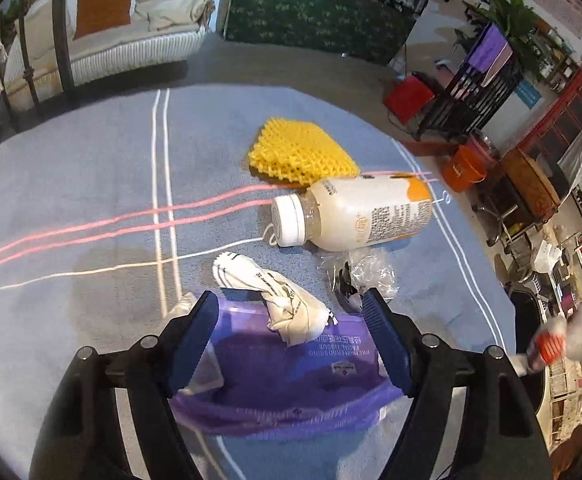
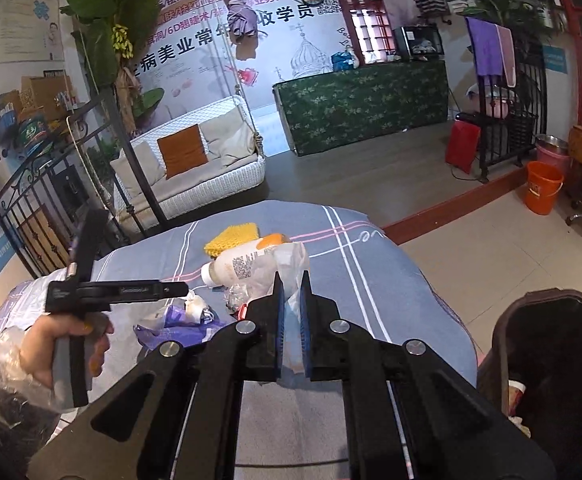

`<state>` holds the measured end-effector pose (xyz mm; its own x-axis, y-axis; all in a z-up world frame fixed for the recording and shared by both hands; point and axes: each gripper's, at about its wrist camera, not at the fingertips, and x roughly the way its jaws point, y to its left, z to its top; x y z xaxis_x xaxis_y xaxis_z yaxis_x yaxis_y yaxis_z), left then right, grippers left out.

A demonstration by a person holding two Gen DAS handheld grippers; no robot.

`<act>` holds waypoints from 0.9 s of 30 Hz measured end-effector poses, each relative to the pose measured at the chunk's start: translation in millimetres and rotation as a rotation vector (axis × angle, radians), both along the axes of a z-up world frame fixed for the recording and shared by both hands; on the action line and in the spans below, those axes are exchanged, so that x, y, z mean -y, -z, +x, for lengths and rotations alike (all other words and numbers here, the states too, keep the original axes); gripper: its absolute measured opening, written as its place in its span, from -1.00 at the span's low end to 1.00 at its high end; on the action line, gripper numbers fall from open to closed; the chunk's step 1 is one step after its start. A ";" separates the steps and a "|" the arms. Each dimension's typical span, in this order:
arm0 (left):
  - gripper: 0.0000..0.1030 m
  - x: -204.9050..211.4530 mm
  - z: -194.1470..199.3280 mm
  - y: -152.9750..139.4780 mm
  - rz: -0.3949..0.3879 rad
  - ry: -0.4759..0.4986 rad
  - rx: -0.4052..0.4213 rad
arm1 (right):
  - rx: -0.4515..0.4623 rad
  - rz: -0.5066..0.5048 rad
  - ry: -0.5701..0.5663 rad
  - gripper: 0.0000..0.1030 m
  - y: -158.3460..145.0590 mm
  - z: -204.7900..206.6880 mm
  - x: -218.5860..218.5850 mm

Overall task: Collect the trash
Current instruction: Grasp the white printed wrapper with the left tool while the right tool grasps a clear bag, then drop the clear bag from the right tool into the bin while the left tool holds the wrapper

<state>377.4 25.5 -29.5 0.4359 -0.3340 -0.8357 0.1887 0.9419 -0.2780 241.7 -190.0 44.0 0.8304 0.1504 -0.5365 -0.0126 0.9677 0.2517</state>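
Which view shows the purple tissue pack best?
The left wrist view: the purple tissue pack lies large between the open left gripper, its print readable. The right wrist view shows it only small and crumpled, beside the left gripper.

The blue-grey striped bed (image 1: 71,184) carries a purple tissue pack (image 1: 291,384) between my left claw's (image 1: 291,320) fingers, a bottle (image 1: 355,216) and yellow mesh (image 1: 299,152) beyond.

Left gripper (image 1: 291,312) fingers spread wide; right gripper (image 2: 292,304) fingers nearly closed.
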 end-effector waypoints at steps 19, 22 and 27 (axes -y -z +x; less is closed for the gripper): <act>-0.35 18.0 -11.9 13.7 0.095 -0.013 0.040 | -0.037 0.055 0.108 -0.85 16.5 -39.7 37.5; -0.35 13.9 -28.7 -2.8 0.084 -0.018 0.106 | -0.036 0.060 0.114 -0.85 17.5 -41.7 39.5; -0.35 13.5 -64.5 -25.0 0.051 0.006 0.196 | -0.040 0.065 0.124 -0.85 19.8 -46.4 43.1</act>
